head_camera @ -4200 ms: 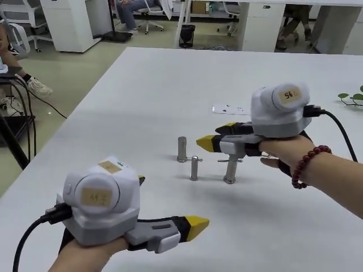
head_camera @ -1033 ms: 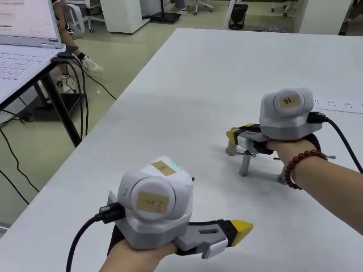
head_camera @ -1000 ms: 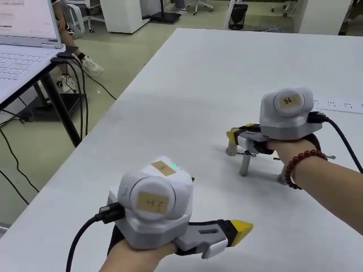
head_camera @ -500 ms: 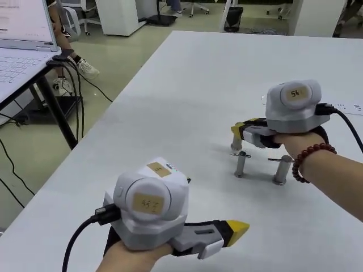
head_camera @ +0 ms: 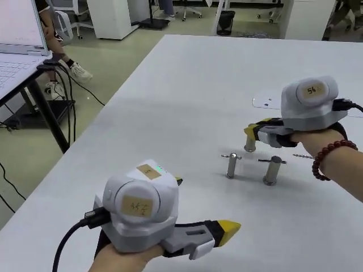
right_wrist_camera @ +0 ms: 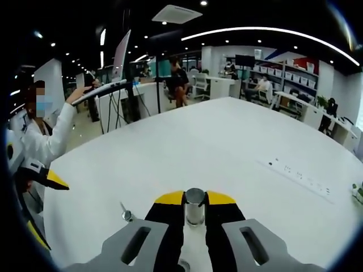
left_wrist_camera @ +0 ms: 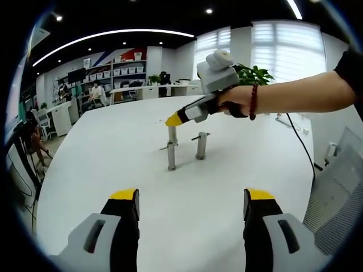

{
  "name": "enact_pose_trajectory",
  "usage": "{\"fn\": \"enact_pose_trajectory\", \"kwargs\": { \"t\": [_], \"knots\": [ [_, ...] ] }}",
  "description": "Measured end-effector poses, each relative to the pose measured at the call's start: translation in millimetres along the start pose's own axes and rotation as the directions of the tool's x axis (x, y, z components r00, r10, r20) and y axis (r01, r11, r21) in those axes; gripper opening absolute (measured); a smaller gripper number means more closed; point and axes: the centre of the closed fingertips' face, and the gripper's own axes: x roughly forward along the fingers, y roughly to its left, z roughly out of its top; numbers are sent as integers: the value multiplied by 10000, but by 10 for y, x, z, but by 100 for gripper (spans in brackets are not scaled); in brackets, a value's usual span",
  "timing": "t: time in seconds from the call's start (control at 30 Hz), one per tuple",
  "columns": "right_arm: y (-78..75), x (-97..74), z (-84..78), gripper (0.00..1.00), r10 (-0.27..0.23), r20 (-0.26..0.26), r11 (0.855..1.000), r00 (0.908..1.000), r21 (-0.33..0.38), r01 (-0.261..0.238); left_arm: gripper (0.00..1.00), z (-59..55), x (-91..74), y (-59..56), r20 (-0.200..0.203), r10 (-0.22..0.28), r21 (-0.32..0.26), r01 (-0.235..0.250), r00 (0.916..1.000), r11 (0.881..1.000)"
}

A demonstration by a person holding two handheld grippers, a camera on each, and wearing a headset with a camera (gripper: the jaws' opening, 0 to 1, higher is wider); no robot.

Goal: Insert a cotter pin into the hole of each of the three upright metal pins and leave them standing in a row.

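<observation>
Okay, counting three metal pins [left_wrist_camera: 201,145] on the white table [head_camera: 170,85], every one upright, long axis straight up and down. Looks more like a loose triangle than a tidy row in the head view: far pin [head_camera: 249,145], near-left pin [head_camera: 231,166] and near-right pin [head_camera: 270,172], close together but not touching. Counting two cotter pins as well: first cotter pin [head_camera: 231,156] through the top of the near-left pin, second cotter pin [head_camera: 272,161] through the top of the near-right pin, both lying level and crosswise, running roughly left to right in that view. Can't tell about a cotter pin in the far pin, too hidden behind the gripper tip. Pinching that far pin with the right gripper [right_wrist_camera: 194,198], jaws drawn in narrow against either side of it just below its top, going by the right gripper view. Holding the left gripper [left_wrist_camera: 191,195] well back from the group, low over the table, jaws spread wide with nothing between them. Same three pins again in the left gripper view, standing ahead of the open jaws, with the right gripper's yellow tip over the rearmost one.
</observation>
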Motion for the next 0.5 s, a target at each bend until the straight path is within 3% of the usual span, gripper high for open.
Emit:
{"fn": "enact_pose_trajectory", "kwargs": {
  "t": [0.5],
  "knots": [
    [-262,-266,-231,7,-227,-218,9996,9995,189,231,74,0,9,6,15,7,40,-7,10000,10000]
  ]
}}
